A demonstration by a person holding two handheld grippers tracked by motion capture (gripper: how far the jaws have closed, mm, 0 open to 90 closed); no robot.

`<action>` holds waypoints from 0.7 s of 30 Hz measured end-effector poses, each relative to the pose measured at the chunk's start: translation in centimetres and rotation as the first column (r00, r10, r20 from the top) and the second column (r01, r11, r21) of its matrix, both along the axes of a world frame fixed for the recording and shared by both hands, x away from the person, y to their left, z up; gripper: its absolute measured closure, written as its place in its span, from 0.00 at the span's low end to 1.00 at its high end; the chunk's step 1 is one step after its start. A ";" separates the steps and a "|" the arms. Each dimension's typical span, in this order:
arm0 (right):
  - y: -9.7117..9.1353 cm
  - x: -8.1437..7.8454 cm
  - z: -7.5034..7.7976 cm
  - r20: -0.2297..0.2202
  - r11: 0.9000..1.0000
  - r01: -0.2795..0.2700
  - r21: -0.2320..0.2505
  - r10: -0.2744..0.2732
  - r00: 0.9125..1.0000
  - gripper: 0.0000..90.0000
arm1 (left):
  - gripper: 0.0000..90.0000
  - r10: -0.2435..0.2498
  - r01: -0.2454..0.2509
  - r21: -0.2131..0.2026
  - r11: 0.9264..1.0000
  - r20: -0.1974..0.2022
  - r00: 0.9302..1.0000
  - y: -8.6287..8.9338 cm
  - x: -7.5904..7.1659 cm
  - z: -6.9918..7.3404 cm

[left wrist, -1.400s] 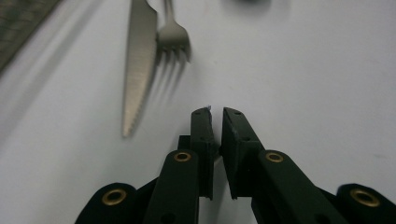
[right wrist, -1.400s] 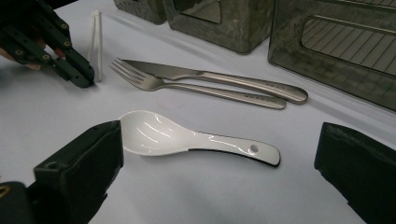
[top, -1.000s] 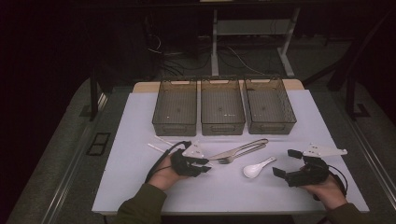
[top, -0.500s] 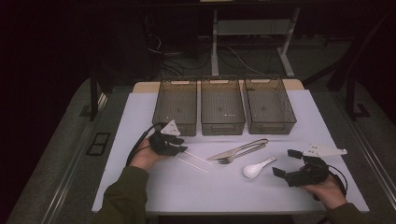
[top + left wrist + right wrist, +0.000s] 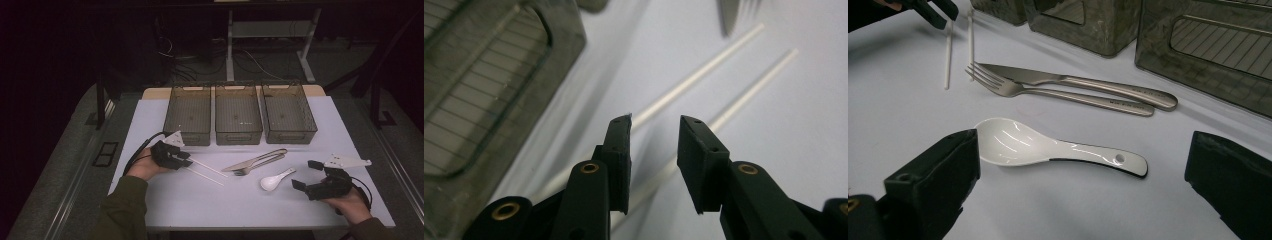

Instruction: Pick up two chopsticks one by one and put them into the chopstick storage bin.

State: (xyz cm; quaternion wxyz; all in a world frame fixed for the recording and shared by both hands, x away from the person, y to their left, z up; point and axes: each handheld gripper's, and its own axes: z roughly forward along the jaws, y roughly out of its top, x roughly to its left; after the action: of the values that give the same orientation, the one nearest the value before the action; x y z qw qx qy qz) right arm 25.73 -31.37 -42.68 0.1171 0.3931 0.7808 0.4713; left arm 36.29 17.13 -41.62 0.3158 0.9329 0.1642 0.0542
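Just ahead of the left gripper (image 5: 186, 159) lie two white chopsticks (image 5: 704, 70) flat on the table (image 5: 200, 200), their near ends running under the narrowly parted jaws, nothing pinched. Step looks like lining up for the pick: next move calls for dropping lower and closing on the sticks, likely for the left basket (image 5: 188, 112) just beyond. Right gripper (image 5: 306, 175) sits wide open, empty, with the white spoon (image 5: 1048, 147) between its jaws, fork (image 5: 1058, 92) and knife (image 5: 1083, 80) beyond.
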 end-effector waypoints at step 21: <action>0.0 0.1 -0.1 -0.004 1.000 -0.002 0.002 0.002 1.000 0.01 | 0.82 -0.097 0.100 0.061 0.993 -0.044 0.994 -0.4 -2.0 -1.5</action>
State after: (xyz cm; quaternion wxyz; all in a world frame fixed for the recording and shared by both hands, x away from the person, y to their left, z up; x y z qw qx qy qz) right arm 25.80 -31.38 -42.77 0.1147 0.3935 0.7808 0.4715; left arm 34.32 16.69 -43.11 0.2850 0.9503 0.1226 0.0245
